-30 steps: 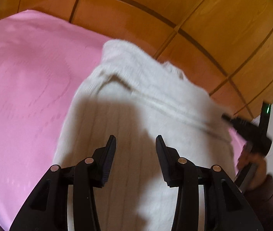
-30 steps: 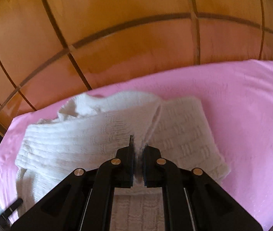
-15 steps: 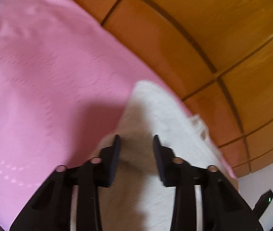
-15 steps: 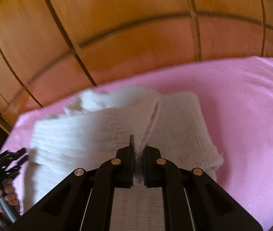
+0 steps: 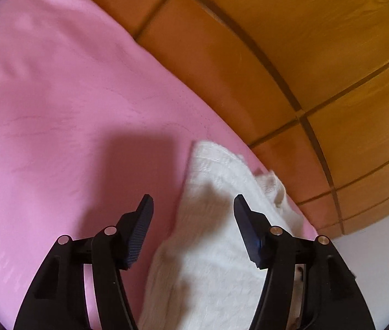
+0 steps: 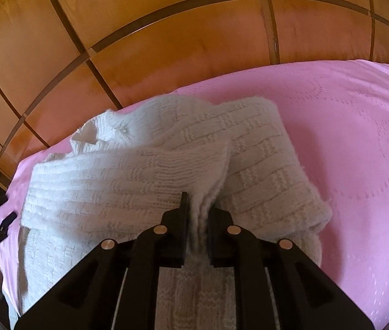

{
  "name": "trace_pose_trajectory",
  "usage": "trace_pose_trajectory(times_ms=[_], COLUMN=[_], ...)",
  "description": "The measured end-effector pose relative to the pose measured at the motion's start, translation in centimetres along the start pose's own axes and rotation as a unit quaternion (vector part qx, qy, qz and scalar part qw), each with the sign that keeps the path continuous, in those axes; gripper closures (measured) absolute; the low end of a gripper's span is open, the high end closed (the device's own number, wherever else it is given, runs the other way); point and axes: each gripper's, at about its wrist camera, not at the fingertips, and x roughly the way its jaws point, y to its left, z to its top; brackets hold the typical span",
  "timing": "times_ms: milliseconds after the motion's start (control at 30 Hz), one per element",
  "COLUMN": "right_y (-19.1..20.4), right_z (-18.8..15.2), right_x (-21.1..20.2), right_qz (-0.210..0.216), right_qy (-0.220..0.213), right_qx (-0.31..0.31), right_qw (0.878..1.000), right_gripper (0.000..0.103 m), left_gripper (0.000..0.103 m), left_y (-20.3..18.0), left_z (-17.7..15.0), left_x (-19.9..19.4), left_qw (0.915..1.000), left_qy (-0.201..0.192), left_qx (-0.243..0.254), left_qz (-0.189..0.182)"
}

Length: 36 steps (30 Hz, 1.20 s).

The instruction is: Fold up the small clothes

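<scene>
left tongs (image 5: 193,206) spread wide, right tongs (image 6: 197,206) pinched nearly closed

Cream rib-knit sweater (image 6: 145,181), pink dot-patterned bedspread (image 6: 359,137), orange-brown wood panels (image 6: 167,41)

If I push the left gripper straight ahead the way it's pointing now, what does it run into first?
Most likely the white knit sweater: its folded edge lies between the open fingers of the left gripper, ahead of them. Beyond it is the pink bedspread. Depth is unclear, so it may skim over.
</scene>
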Motion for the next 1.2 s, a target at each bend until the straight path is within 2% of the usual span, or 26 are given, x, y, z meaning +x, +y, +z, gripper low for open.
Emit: trace_pose_trajectory(times_ms=[67, 133, 200, 267, 333, 367, 400, 433, 500, 567, 600, 633, 700, 767, 800, 833, 867, 900, 967, 1033, 1133, 1167, 1200], right_y=[0.0, 0.0, 0.1, 0.1, 0.2, 0.4, 0.7, 1.1, 2.3, 3.1, 3.6, 4.0, 4.2, 3.9, 3.5, 3.1, 2.7, 2.6, 2.8, 4.0, 6.5, 7.2, 7.5], right_z=[0.1, 0.2, 0.2, 0.3, 0.4, 0.5, 0.6, 0.7, 1.1, 1.3, 1.3, 1.2, 0.8, 0.4, 0.4, 0.6, 0.7, 0.7, 0.7, 0.6, 0.3, -0.1, -0.5], right_x=[0.1, 0.2, 0.4, 0.5, 0.8, 0.9, 0.9, 0.8, -0.2, -1.1, -1.3, -1.0, 0.2, 1.4, 1.5, 1.3, 0.7, 0.1, -1.5, -2.9, -1.9, -0.5, 0.8], right_qz=[0.002, 0.004, 0.006, 0.007, 0.006, 0.005, 0.001, -0.004, -0.003, -0.001, -0.007, -0.021, -0.037, -0.045, -0.04, -0.033, -0.037, -0.045, -0.044, -0.008, 0.012, 0.003, -0.011], right_qy=[0.001, 0.003, 0.005, 0.005, 0.007, 0.008, 0.009, 0.007, -0.015, -0.031, -0.034, -0.03, -0.013, -0.001, -0.002, -0.004, -0.013, -0.023, -0.052, -0.06, -0.039, -0.019, -0.002], right_qx=[-0.004, -0.009, -0.016, -0.018, -0.021, -0.023, -0.027, -0.034, -0.051, -0.061, -0.068, -0.076, -0.084, -0.079, -0.07, -0.056, -0.044, -0.04, -0.04, -0.054, -0.083, -0.097, -0.103], right_qw=[1.0, 1.0, 1.0, 1.0, 1.0, 1.0, 1.0, 0.999, 0.999, 0.998, 0.997, 0.996, 0.996, 0.996, 0.997, 0.998, 0.998, 0.998, 0.997, 0.997, 0.996, 0.995, 0.995], right_gripper=[0.092, 0.092, 0.091, 0.091, 0.091, 0.09, 0.09, 0.095, 0.096, 0.096, 0.096, 0.096, 0.096, 0.094, 0.094, 0.085, 0.065, 0.055, 0.053, 0.053, 0.052, 0.051, 0.051], left_gripper=[0.044, 0.044, 0.044, 0.044, 0.071, 0.077, 0.09, 0.092, 0.093, 0.093, 0.093, 0.093, 0.091, 0.088, 0.088, 0.088, 0.088, 0.088, 0.088, 0.088, 0.088, 0.088, 0.088], left_y=[0.6, 0.9, 1.4, 1.6, 2.0, 1.8, 1.6, 1.2, 0.4, -0.8, -1.7, -2.5, -3.7, -4.2, -4.4, -4.5, -4.9, -5.5, -6.4, -7.4, -7.8, -7.1, -6.6], left_z=[1.3, 1.7, 2.0, 2.1, 2.1, 2.0, 1.9, 1.8, 1.2, 0.7, 0.3, -0.1, -0.9, -1.6, -2.1, -2.7, -3.2, -4.4, -6.1, -7.9, -9.4, -9.2, -9.1], left_x=[2.3, 4.0, 5.3, 6.6, 7.0, 6.8, 6.2, 5.3, 2.7, 1.1, 0.8, 1.0, 3.0, 4.4, 4.1, 3.3, 2.5, 1.2, -0.1, -0.3, 1.9, 3.0, 3.3], left_qw=[0.9992, 0.9965, 0.9953, 0.9915, 0.9906, 0.9909, 0.9921, 0.9942, 0.9943, 0.9972, 0.9978, 0.9961, 0.985, 0.9721, 0.9681, 0.9672, 0.966, 0.9647, 0.9645, 0.9584, 0.9475, 0.9462, 0.9489], left_qy=[0.025, 0.055, 0.059, 0.077, 0.072, 0.066, 0.053, 0.032, -0.008, -0.035, -0.045, -0.048, -0.033, -0.025, -0.037, -0.049, -0.057, -0.068, -0.075, -0.069, -0.039, -0.025, -0.023], left_qx=[-0.028, -0.042, -0.063, -0.073, -0.082, -0.075, -0.067, -0.057, -0.038, 0.004, 0.038, 0.072, 0.124, 0.143, 0.146, 0.145, 0.149, 0.162, 0.182, 0.223, 0.249, 0.239, 0.228], left_qz=[-0.015, -0.048, -0.045, -0.075, -0.082, -0.09, -0.092, -0.086, -0.1, -0.065, -0.033, 0.019, 0.116, 0.184, 0.2, 0.203, 0.204, 0.196, 0.176, 0.164, 0.196, 0.217, 0.217])
